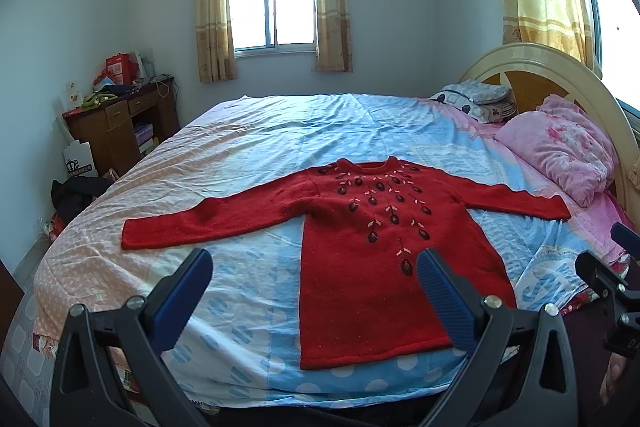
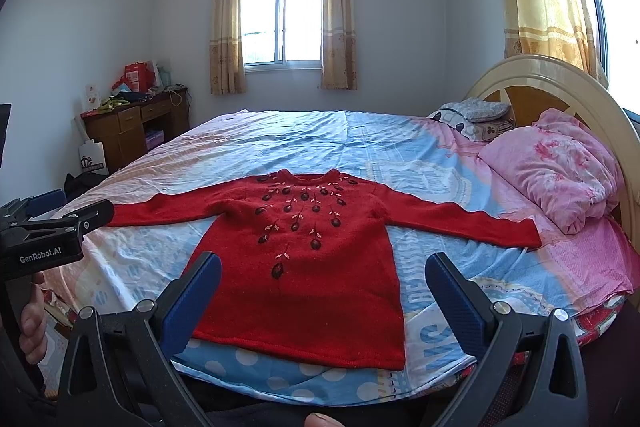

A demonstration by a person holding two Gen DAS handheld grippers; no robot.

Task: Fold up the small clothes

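Note:
A small red knitted sweater point(image 1: 360, 267) with dark embroidered flowers lies flat, front up, on the bed, both sleeves spread out sideways, hem toward me. It also shows in the right wrist view point(image 2: 312, 275). My left gripper point(image 1: 314, 263) is open and empty, held above the bed's near edge, left of the sweater's body. My right gripper point(image 2: 322, 265) is open and empty, above the sweater's hem. The right gripper also shows at the right edge of the left wrist view point(image 1: 612, 267), and the left gripper at the left edge of the right wrist view point(image 2: 52, 227).
The bed point(image 1: 248, 163) has a blue, pink and peach sheet. A pink quilt point(image 1: 560, 151) and pillows point(image 1: 476, 101) lie by the headboard point(image 1: 540, 67) on the right. A wooden desk point(image 1: 120, 119) with clutter stands at the far left. Dark clothes point(image 1: 76, 191) lie on the floor.

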